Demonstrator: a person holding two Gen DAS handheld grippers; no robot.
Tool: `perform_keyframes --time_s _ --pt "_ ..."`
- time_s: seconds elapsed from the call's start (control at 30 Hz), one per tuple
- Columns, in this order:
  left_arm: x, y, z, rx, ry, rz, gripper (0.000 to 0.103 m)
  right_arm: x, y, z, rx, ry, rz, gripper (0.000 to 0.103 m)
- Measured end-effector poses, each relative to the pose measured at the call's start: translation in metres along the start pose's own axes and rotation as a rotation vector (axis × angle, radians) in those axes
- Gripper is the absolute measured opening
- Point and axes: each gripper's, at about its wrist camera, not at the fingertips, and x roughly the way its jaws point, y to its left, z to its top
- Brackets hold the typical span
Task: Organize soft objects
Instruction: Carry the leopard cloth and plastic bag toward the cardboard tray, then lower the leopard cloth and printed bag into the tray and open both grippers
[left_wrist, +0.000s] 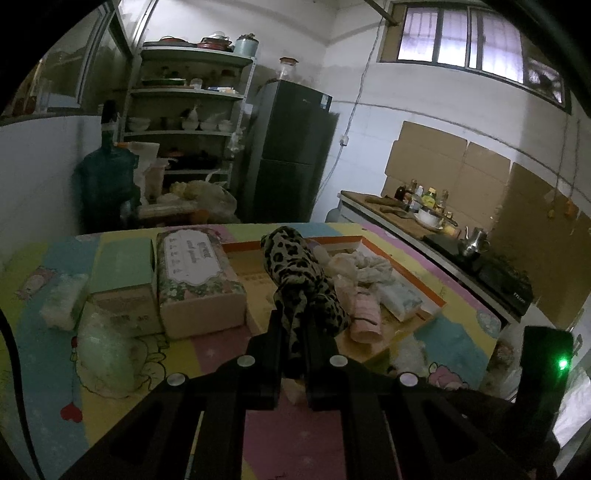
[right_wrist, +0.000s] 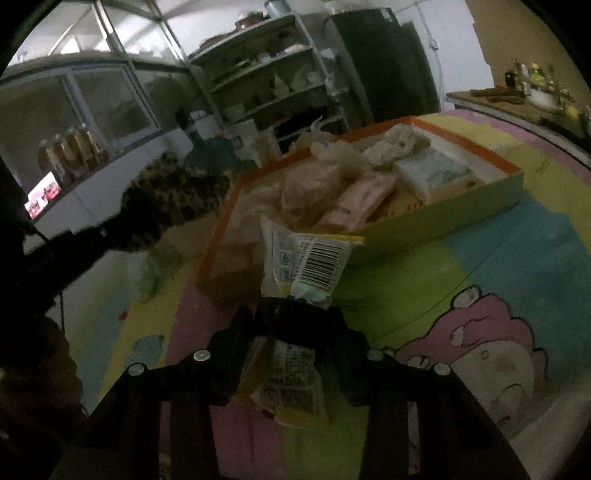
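The left gripper (left_wrist: 293, 314) has its jaws clenched on a leopard-print cloth (left_wrist: 295, 266), which rises from between them and drapes forward above the shallow orange-rimmed box (left_wrist: 402, 266). In that box lie a pink packet (left_wrist: 365, 314), a pale blue-patterned tissue pack (left_wrist: 400, 297) and crumpled whitish cloths (left_wrist: 369, 264). Left of the box, on the counter (left_wrist: 207, 354) with its pastel cartoon covering, stands a floral tissue pack (left_wrist: 195, 273) on a cardboard carton, with a mint-green box (left_wrist: 123, 264) just beside it and a clear plastic bag (left_wrist: 105, 358) nearer the camera.

The right gripper (right_wrist: 295, 306) grasps a white and yellow plastic packet (right_wrist: 314, 262) with a barcode; the jaws pinch its middle, its top end standing up just in front of the box's near wall (right_wrist: 424, 225). From this view the box holds the pink packet (right_wrist: 364, 199), the tissue pack (right_wrist: 434, 171) and the crumpled cloths (right_wrist: 325, 166). The leopard-print cloth (right_wrist: 173, 184) shows dimly at left, held by the dark left gripper (right_wrist: 107, 236).
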Motion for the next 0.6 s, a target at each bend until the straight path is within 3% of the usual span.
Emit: perform_keyframes --time_s 0.6 --pt "0.011 -0.013 0.025 -0.019 -0.046 0.001 0.009 -0.044 -0.024 0.051 -0.033 -0.199 -0.033 0.042"
